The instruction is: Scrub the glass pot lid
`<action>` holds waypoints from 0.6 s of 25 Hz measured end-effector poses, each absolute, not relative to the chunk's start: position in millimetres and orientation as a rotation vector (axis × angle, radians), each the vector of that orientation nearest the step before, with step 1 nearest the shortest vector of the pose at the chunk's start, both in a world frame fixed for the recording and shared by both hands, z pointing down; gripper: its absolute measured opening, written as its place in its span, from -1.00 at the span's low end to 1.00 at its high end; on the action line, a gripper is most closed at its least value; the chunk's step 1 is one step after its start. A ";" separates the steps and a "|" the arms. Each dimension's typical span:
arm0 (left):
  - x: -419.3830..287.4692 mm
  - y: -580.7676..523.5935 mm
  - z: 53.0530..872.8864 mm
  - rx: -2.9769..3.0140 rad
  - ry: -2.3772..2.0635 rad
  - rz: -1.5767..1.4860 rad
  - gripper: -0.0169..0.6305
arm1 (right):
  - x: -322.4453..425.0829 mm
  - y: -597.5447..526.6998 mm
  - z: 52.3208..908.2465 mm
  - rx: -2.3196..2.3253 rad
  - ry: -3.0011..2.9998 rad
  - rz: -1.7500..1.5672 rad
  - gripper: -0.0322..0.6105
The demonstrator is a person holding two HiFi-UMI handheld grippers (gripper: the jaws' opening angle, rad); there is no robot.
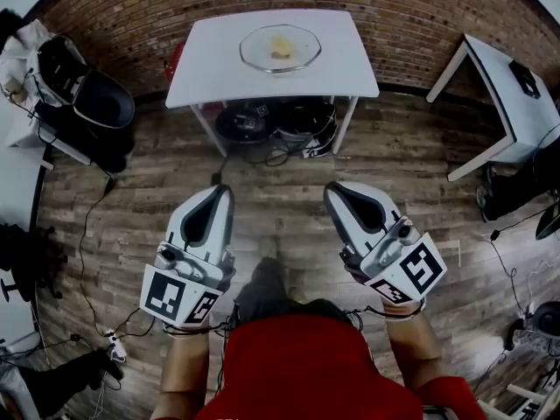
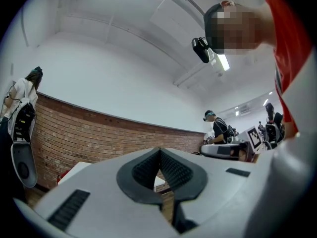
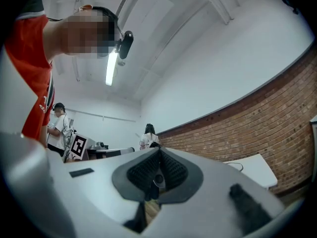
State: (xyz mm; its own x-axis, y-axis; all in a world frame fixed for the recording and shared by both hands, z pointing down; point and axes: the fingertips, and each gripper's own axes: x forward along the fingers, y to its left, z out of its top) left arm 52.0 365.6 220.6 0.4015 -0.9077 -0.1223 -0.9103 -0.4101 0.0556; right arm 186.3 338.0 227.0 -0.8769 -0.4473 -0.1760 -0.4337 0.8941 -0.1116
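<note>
The glass pot lid lies on a white table by the brick wall, with a small yellow piece showing at its middle. Both grippers hang well short of the table, over the wooden floor in front of the person's red shirt. My left gripper is shut and empty, its ribbed pads pressed together. My right gripper is also shut with nothing in it. Both gripper views point up at the wall and ceiling, so neither shows the lid.
Cables and dark gear sit under the table. A second white table stands at the right. Black bags and a chair crowd the left side. Other people stand in the room's background.
</note>
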 end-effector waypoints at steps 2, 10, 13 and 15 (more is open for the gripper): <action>48.7 342.4 225.6 -2.618 1.694 0.210 -0.90 | 183.1 315.7 232.1 -0.681 2.866 -0.102 -0.81; 8.4 238.4 228.6 -2.640 1.640 0.218 -0.90 | 143.4 216.3 232.9 -0.747 2.862 -0.081 -0.81; -13.2 197.5 226.4 -2.642 1.612 0.203 -0.90 | 119.6 175.7 232.0 -0.770 2.865 -0.078 -0.81; -31.2 169.2 226.0 -2.648 1.598 0.208 -0.90 | 101.0 147.6 231.9 -0.787 2.866 -0.075 -0.81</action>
